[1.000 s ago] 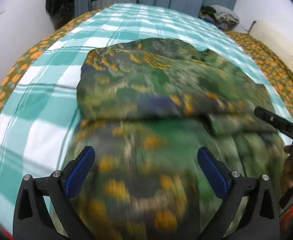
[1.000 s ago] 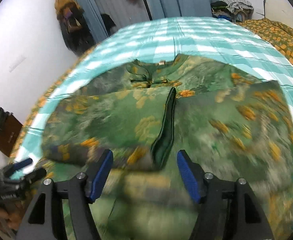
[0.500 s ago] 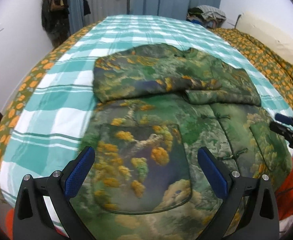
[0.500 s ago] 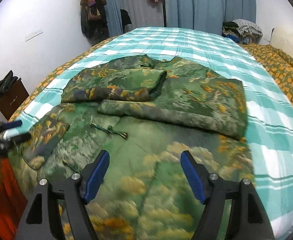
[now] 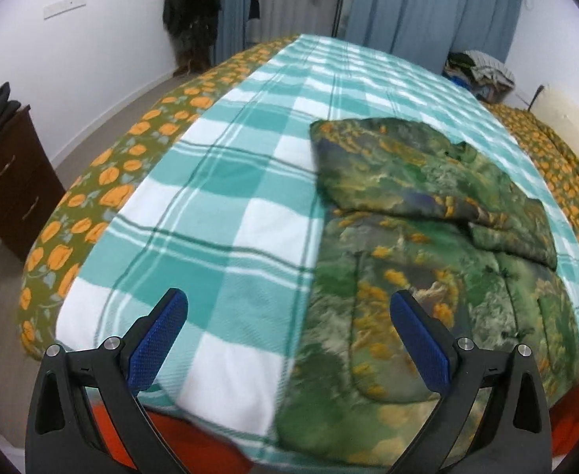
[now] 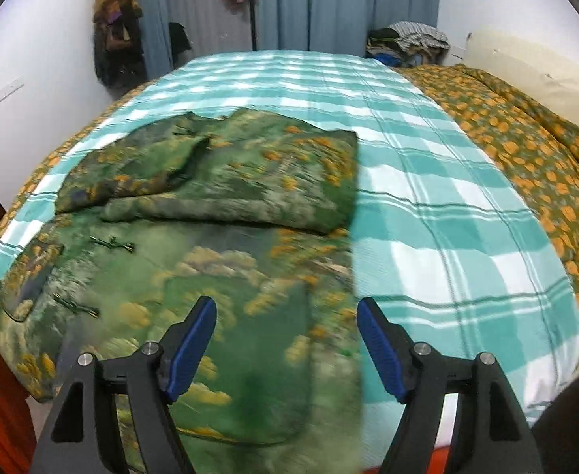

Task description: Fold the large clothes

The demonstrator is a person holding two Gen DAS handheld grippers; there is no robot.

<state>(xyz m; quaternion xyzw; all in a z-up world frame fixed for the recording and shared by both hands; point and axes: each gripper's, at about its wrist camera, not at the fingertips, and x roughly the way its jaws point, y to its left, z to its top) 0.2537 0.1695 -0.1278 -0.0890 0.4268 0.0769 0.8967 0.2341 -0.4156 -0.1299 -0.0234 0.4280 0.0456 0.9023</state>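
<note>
You held both the left gripper (image 5: pixel 288 335) and right gripper (image 6: pixel 287 341) released, empty, above the green jacket (image 6: pixel 194 260) at lower frame, sleeves folded across

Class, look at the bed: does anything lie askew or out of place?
Yes. The green jacket hangs over the near edge of the checked blanket, and its folded sleeves overlap unevenly, one end poking below the other.

Checked bed (image 5: pixel 226 197) (green floral jacket (image 6: pixel 210 237) atop)
</note>
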